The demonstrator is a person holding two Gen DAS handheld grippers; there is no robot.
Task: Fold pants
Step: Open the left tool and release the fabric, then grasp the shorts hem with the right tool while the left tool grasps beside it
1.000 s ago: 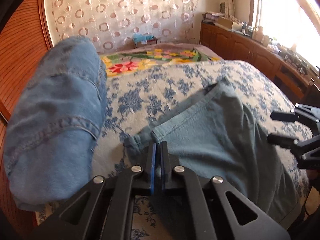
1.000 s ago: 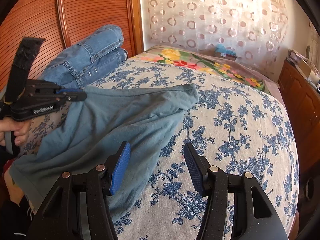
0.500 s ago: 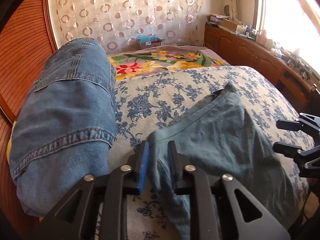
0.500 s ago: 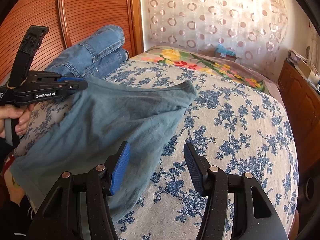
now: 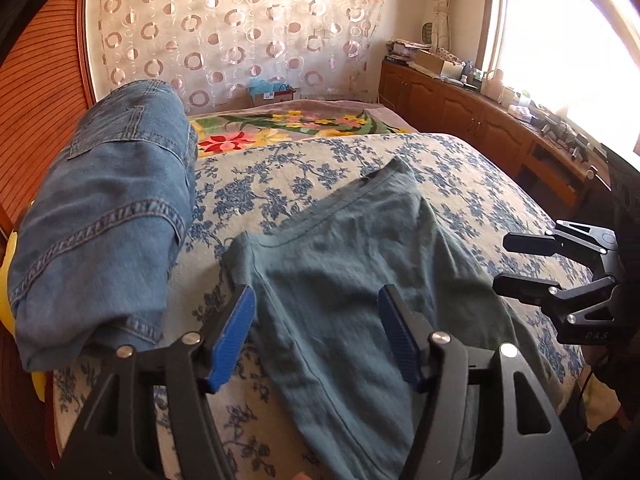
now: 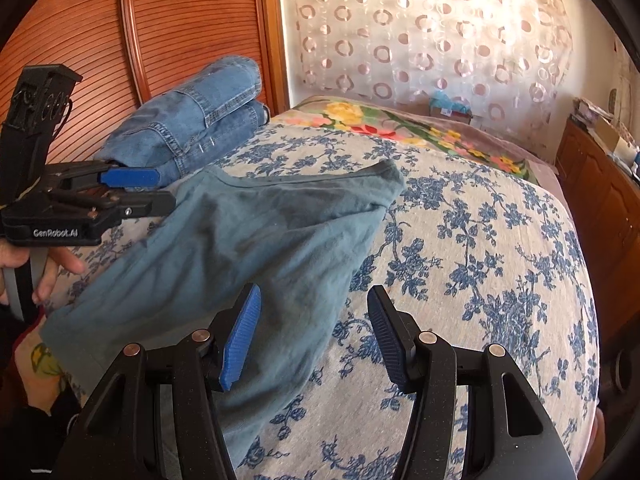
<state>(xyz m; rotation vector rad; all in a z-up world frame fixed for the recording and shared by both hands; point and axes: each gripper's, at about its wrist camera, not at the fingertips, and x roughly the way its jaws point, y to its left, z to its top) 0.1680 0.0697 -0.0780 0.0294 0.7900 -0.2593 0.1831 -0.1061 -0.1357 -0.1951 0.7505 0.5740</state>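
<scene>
Grey-green pants (image 5: 360, 280) lie spread on the bed, waistband toward the far side; they also show in the right wrist view (image 6: 240, 248). My left gripper (image 5: 316, 332) is open and empty, its jaws wide apart just above the pants' near left edge. It also shows in the right wrist view (image 6: 152, 190). My right gripper (image 6: 308, 336) is open and empty over the pants' right edge. It also shows in the left wrist view (image 5: 516, 264).
Folded blue jeans (image 5: 104, 216) are piled at the left by the wooden headboard (image 6: 180, 40). The bed has a blue-flowered cover (image 6: 480, 240) and a bright floral blanket (image 5: 288, 128) at the far end. Wooden cabinets (image 5: 480, 120) line the right wall under the window.
My left gripper was shut on the pants' edge, then opened wide and let the fabric drop flat onto the bed. The right gripper stayed open and nearly still.
</scene>
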